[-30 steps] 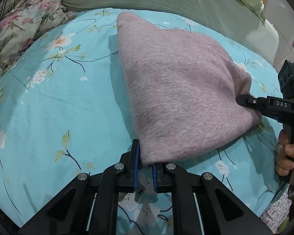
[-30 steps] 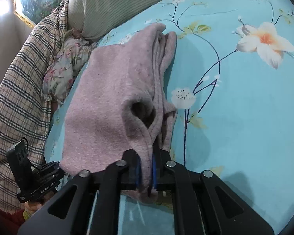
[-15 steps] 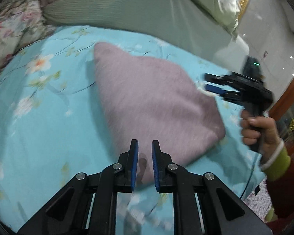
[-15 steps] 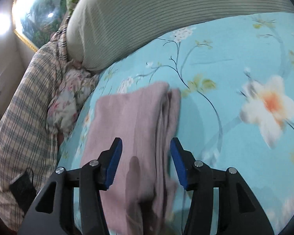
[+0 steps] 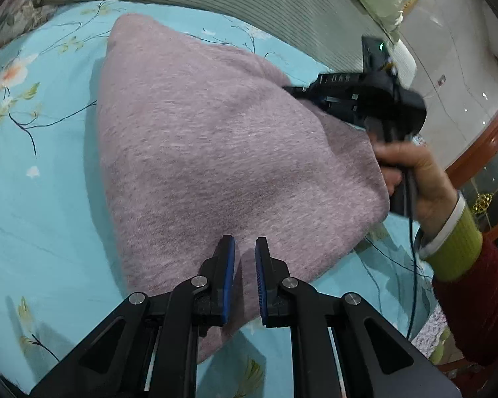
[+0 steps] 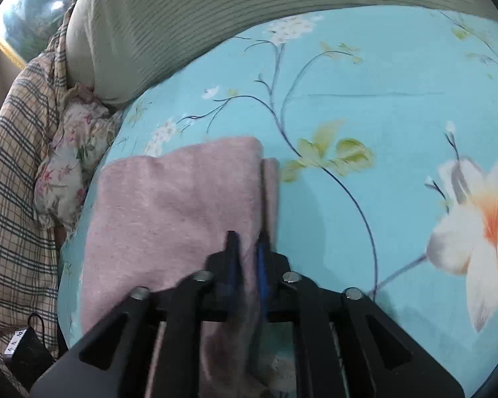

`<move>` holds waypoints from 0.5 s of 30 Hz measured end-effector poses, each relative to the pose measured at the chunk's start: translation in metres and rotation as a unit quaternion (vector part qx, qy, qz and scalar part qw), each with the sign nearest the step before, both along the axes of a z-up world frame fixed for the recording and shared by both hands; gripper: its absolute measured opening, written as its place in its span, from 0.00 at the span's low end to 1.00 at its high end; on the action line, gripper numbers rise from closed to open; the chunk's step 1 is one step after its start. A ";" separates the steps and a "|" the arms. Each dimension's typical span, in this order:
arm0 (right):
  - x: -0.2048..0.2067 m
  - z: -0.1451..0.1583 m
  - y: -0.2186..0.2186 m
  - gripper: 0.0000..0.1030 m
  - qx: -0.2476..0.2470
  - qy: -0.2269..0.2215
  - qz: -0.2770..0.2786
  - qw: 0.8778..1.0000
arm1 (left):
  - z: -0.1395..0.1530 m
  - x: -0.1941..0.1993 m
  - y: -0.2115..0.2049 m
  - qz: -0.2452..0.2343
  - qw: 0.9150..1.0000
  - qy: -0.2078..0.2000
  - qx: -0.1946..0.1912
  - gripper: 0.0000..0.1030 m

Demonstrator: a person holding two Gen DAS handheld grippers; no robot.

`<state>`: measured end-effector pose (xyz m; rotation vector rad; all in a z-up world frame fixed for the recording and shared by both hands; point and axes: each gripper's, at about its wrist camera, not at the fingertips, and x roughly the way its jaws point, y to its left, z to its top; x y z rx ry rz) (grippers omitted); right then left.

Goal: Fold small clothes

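A folded mauve knit garment (image 5: pixel 215 139) lies flat on the teal flowered bedsheet (image 5: pixel 33 199). My left gripper (image 5: pixel 244 243) hovers over its near edge. The jaws stand a narrow gap apart and are closing, with cloth showing below the gap and no pucker between the pads. My right gripper (image 5: pixel 289 89), held by a hand (image 5: pixel 405 165), rests at the garment's far right edge. In the right wrist view the right gripper (image 6: pixel 247 237) is blurred over the garment's (image 6: pixel 169 205) layered right edge. Its jaws are closing and the cloth beneath stays flat.
A striped grey-green bolster (image 6: pixel 215 16) runs along the far side of the bed. A plaid blanket (image 6: pixel 13 199) and a floral cloth (image 6: pixel 73 152) are bunched at the left. A cable (image 5: pixel 411 248) hangs from the right gripper beside a green cuff (image 5: pixel 455 242).
A second ago both grippers pinched corners of the garment. They let go and drew back, the right one wide open. Both have returned over the cloth, and the right jaws have narrowed.
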<state>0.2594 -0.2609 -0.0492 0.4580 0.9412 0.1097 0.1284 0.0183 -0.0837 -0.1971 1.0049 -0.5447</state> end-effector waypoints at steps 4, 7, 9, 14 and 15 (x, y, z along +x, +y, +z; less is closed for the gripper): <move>-0.027 0.049 0.003 0.25 -0.031 -0.051 -0.036 0.998 | 0.023 -0.005 0.007 -0.005 1.000 -0.010 -0.002 0.11; -0.034 0.073 0.026 0.25 -0.014 -0.079 -0.003 0.997 | 0.049 0.010 0.019 0.028 0.999 -0.040 -0.010 0.14; -0.028 0.073 0.050 0.25 0.008 -0.074 0.027 0.997 | 0.056 0.031 0.026 0.057 0.997 -0.041 -0.016 0.14; 0.006 0.020 0.066 0.23 -0.035 -0.024 0.018 0.999 | 0.042 0.105 0.037 0.135 0.991 -0.022 0.011 0.12; 0.013 0.004 0.055 0.10 -0.043 -0.010 0.000 0.999 | 0.033 0.117 0.041 0.142 0.990 -0.009 0.017 0.08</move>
